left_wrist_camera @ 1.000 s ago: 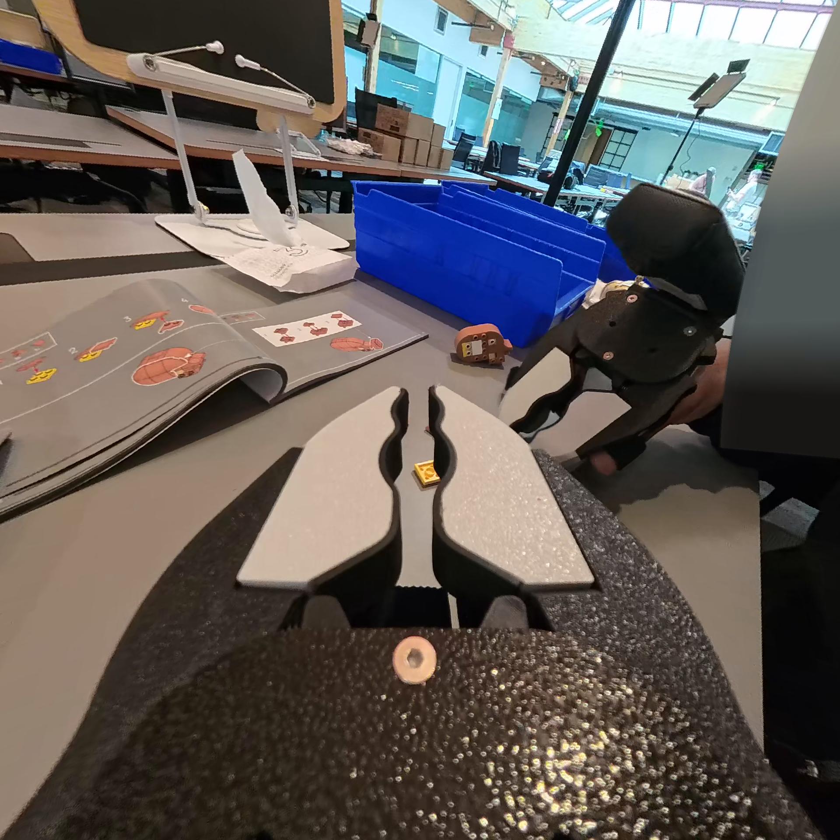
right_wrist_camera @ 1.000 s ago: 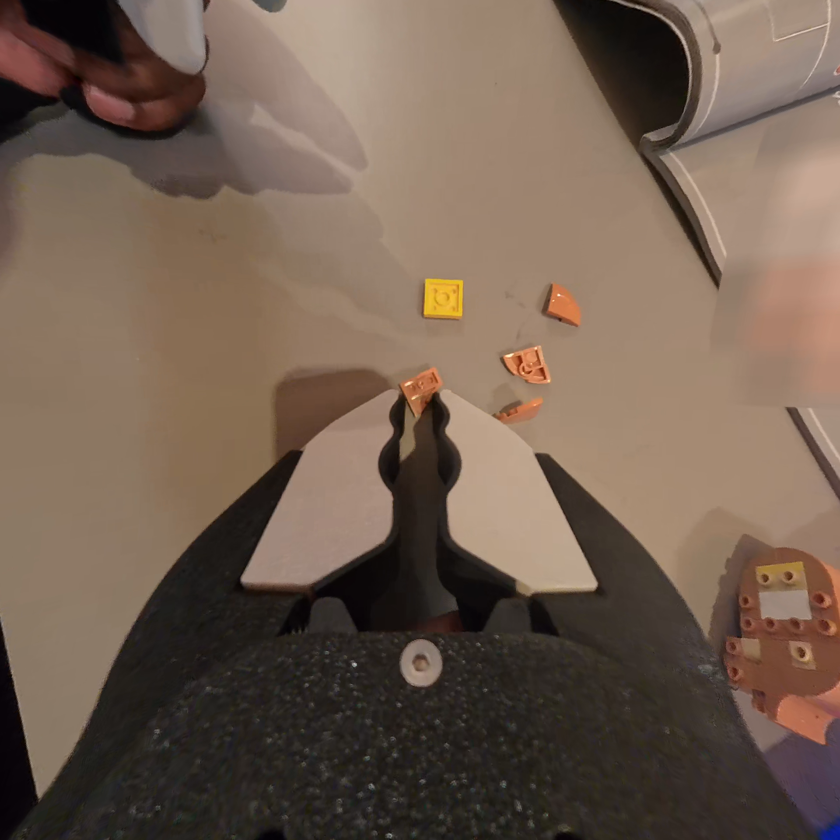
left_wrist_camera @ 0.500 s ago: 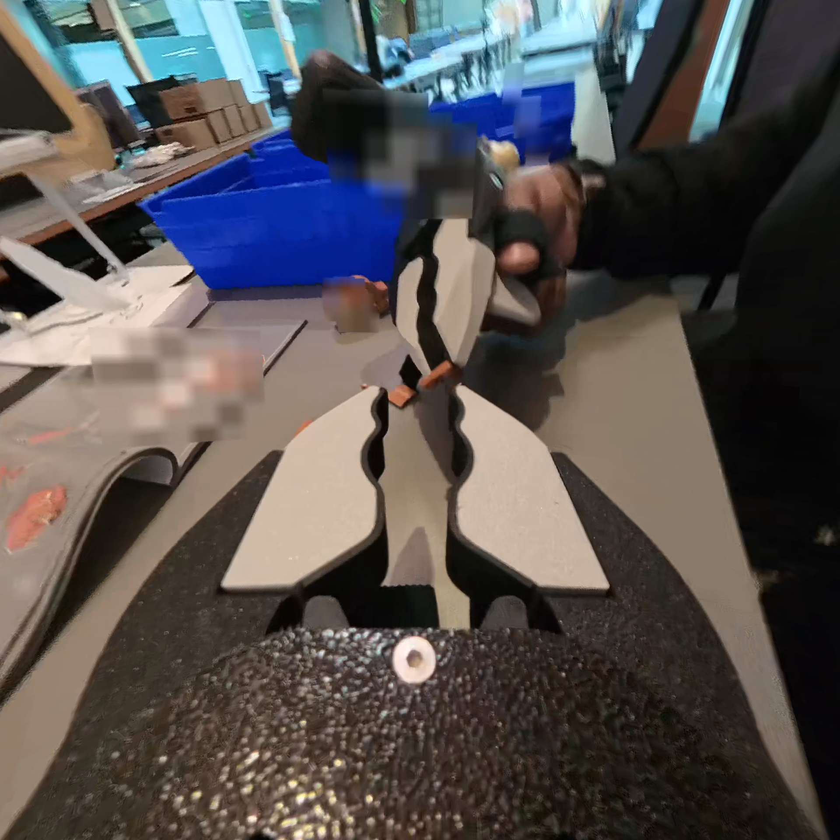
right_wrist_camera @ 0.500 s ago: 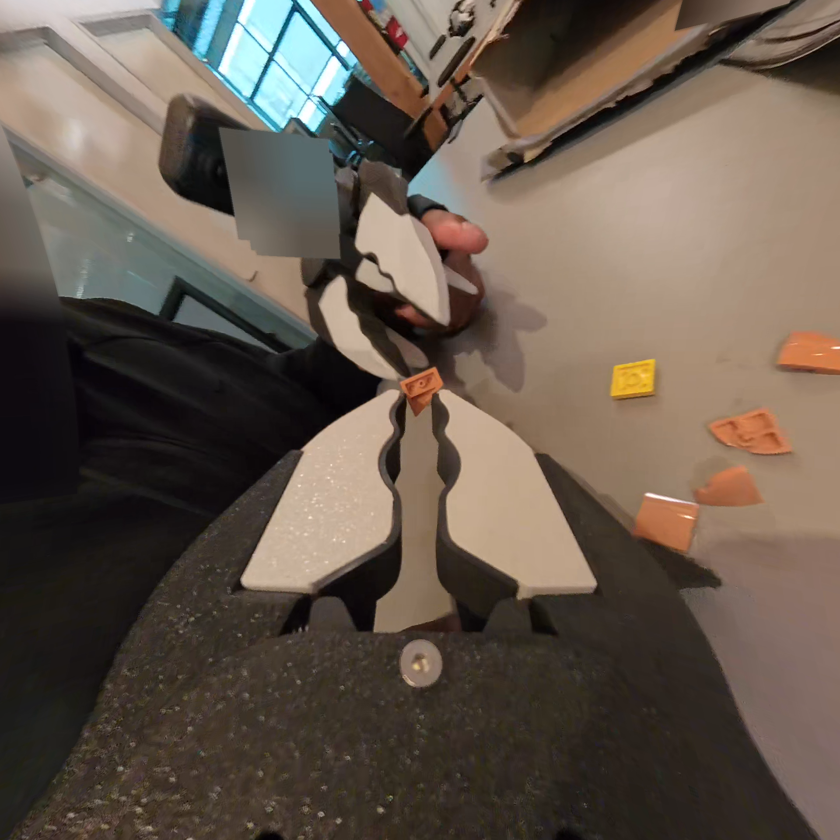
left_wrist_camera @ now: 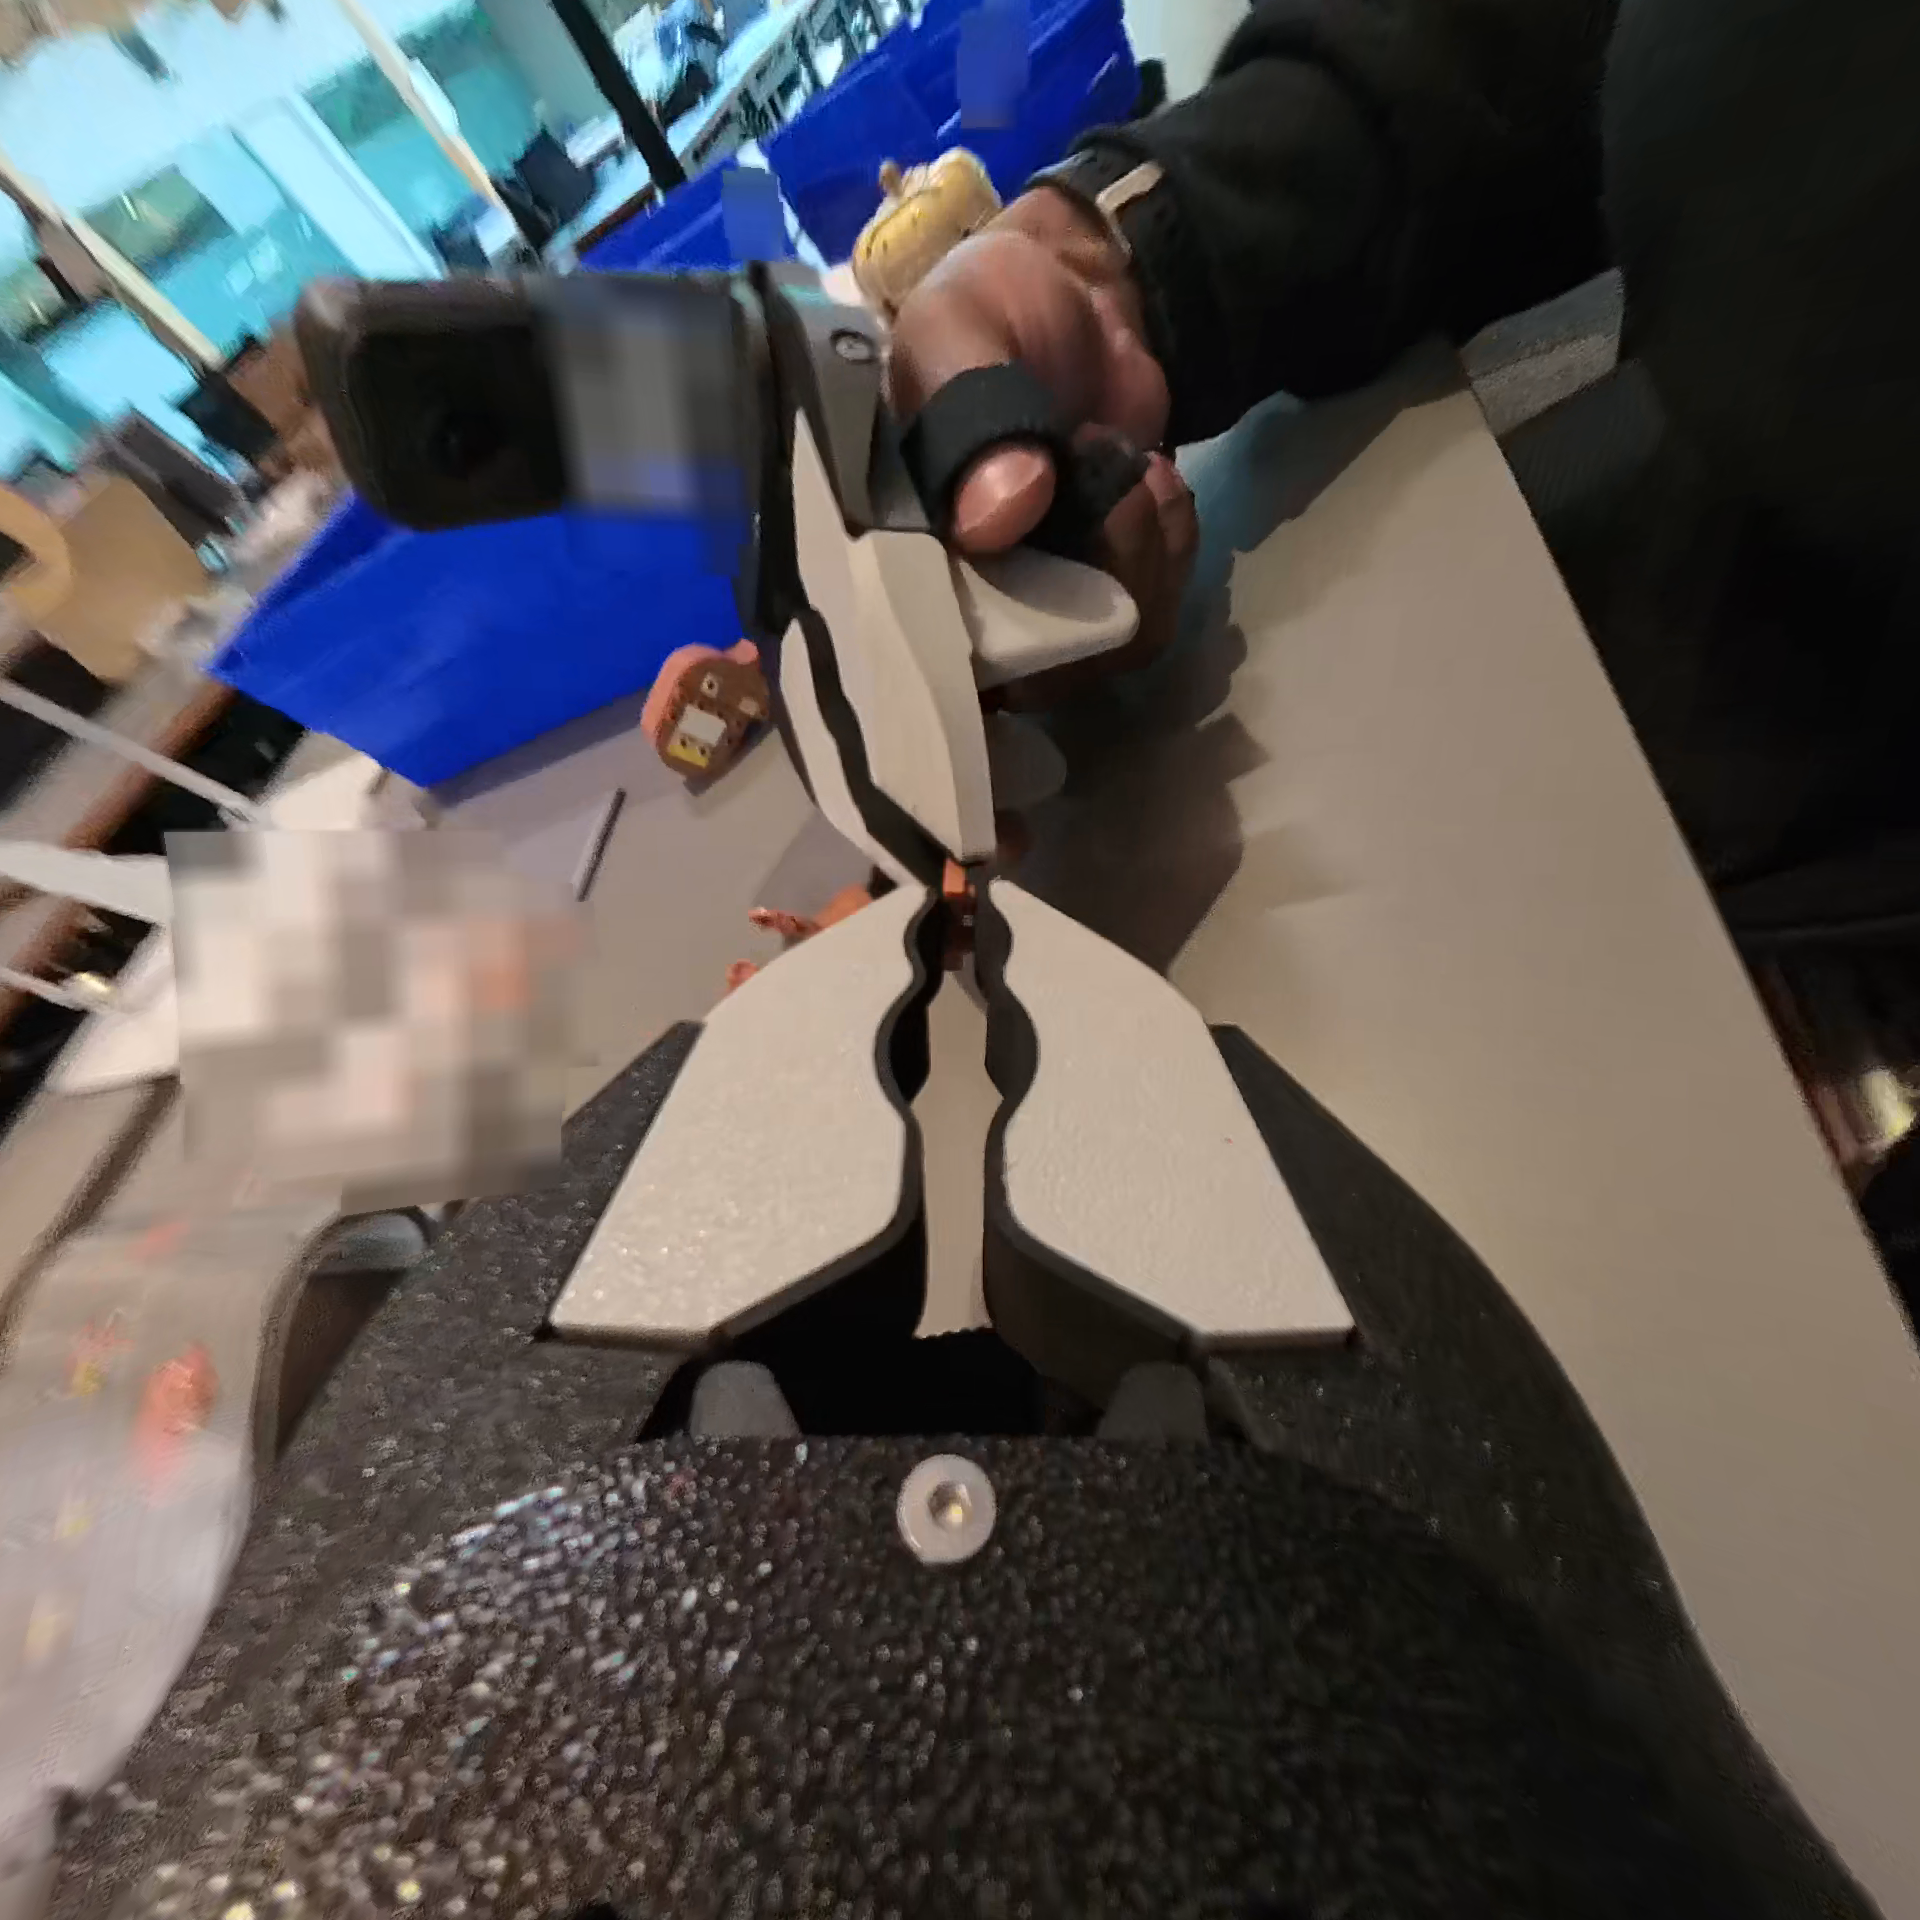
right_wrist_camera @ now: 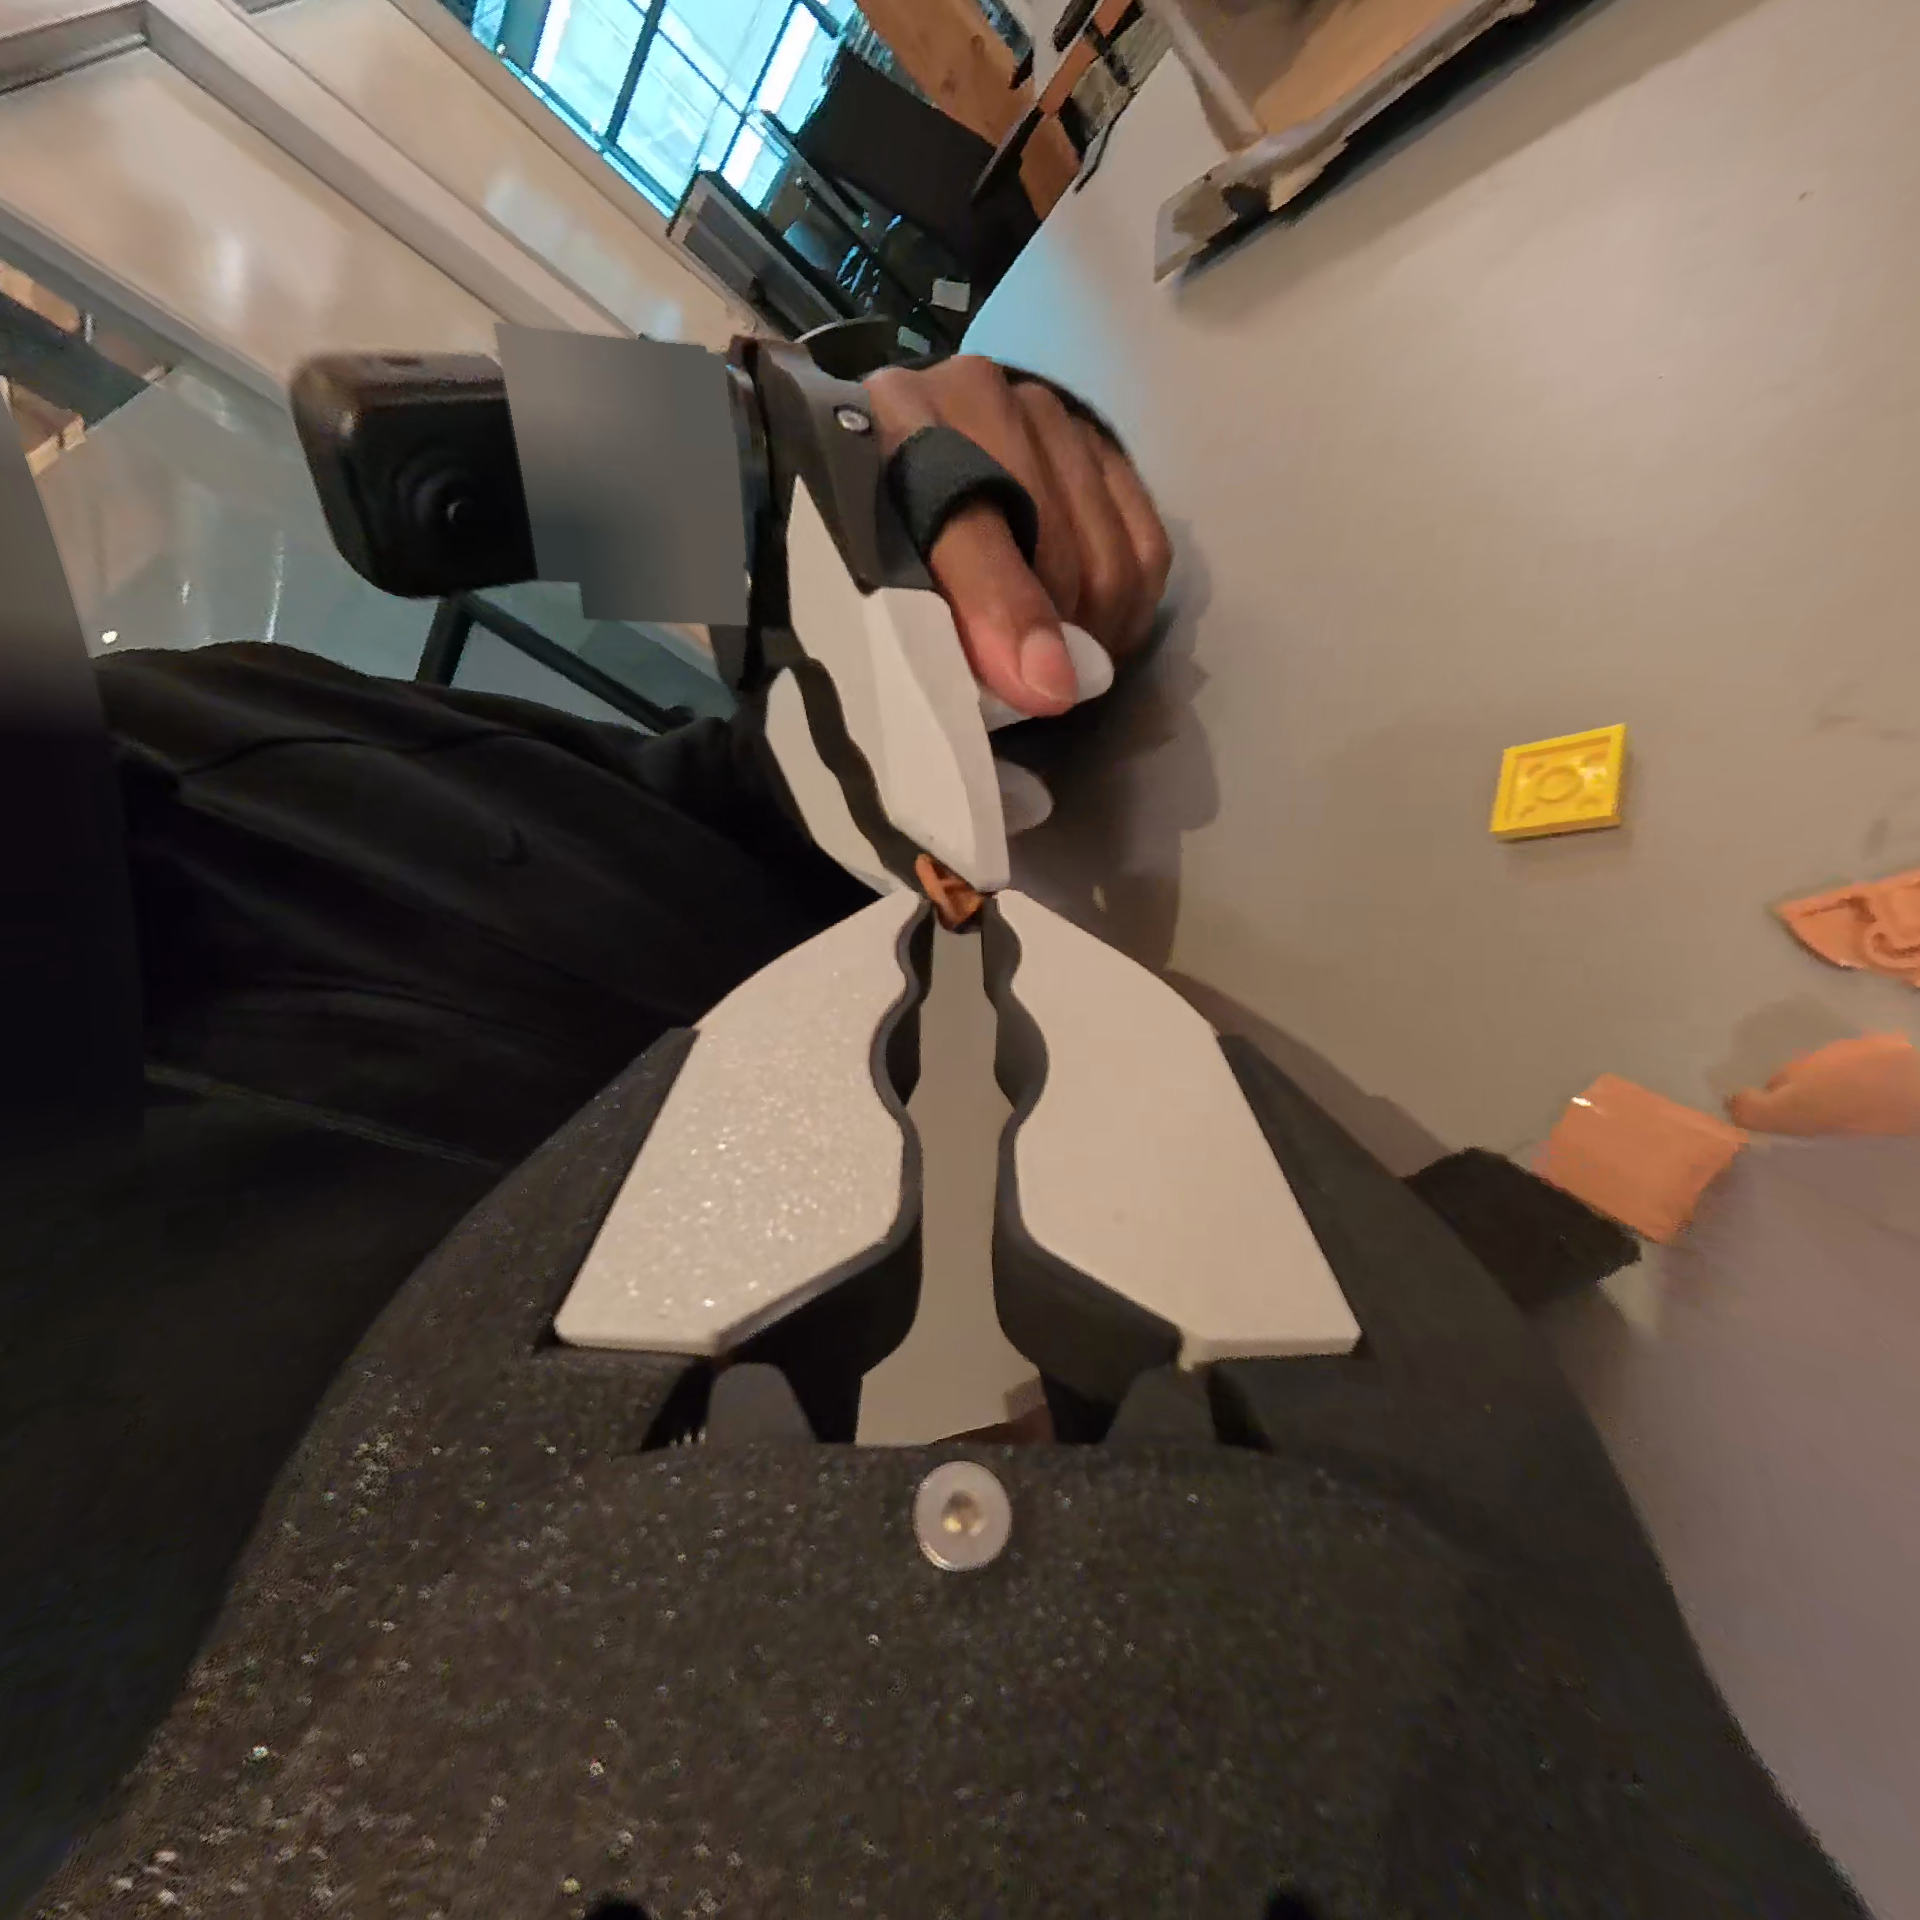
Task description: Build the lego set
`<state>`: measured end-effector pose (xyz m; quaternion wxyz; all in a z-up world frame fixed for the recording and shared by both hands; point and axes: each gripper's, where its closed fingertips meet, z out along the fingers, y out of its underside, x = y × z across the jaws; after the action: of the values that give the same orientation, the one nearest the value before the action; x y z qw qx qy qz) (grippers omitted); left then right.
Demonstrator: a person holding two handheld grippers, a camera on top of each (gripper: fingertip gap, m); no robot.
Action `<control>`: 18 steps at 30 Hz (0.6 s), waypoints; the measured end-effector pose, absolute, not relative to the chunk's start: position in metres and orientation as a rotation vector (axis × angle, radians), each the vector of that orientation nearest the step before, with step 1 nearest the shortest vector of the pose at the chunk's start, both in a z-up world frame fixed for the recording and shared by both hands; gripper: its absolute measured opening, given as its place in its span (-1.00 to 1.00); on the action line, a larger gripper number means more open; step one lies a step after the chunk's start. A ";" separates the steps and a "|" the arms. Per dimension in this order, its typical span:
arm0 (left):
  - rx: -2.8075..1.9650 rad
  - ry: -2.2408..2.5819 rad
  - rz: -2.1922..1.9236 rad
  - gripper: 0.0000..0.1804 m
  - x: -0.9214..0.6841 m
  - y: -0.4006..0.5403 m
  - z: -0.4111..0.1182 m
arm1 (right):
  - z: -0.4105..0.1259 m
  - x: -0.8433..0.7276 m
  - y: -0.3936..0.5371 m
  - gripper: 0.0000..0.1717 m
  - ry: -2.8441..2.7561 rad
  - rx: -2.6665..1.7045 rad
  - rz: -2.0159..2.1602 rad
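My two grippers meet tip to tip above the grey table (left_wrist_camera: 1351,727). A small orange brick piece (left_wrist_camera: 954,881) sits between both pairs of fingertips. My left gripper (left_wrist_camera: 954,920) is shut on its near end. My right gripper (right_wrist_camera: 956,920) is shut on the same piece (right_wrist_camera: 947,895), as its own view shows. The right gripper (left_wrist_camera: 940,852) comes down from above in the left wrist view, held by a hand (left_wrist_camera: 1039,343). The left gripper (right_wrist_camera: 940,873) shows the same way in the right wrist view.
Blue bins (left_wrist_camera: 499,623) stand at the back, with a brown built model (left_wrist_camera: 707,717) in front of them. A yellow square plate (right_wrist_camera: 1558,779) and several loose orange pieces (right_wrist_camera: 1631,1153) lie on the table at the right. A booklet lies at the left, partly blurred. The yellow square plate (right_wrist_camera: 1558,779) is about equally far from each gripper, around 9 cm.
The right gripper lifted the orange piece off the table and turned toward the left gripper. The left gripper opened, moved up to the piece, and closed on it.
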<state>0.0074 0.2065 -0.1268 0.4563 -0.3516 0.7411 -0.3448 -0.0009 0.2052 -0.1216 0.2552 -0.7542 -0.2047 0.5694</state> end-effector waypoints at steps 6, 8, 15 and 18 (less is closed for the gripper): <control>-1.408 1.655 -1.317 -0.95 0.008 0.216 -0.120 | -0.124 0.021 0.225 -0.90 -0.624 -1.990 1.155; -1.535 1.570 -1.480 -0.95 0.009 0.217 -0.118 | -0.122 0.018 0.222 -0.89 -0.645 -1.974 1.163; -1.654 1.563 -1.590 -0.95 0.010 0.217 -0.124 | -0.121 0.009 0.218 -0.89 -0.653 -1.964 1.226; -1.644 1.607 -1.600 -0.95 0.010 0.212 -0.126 | -0.122 0.008 0.218 -0.90 -0.639 -1.978 1.245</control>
<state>0.0105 0.2116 -0.1261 0.1694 -0.5785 0.5655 -0.5629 0.0075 0.2183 -0.1223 0.3513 -0.7643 -0.2469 0.4811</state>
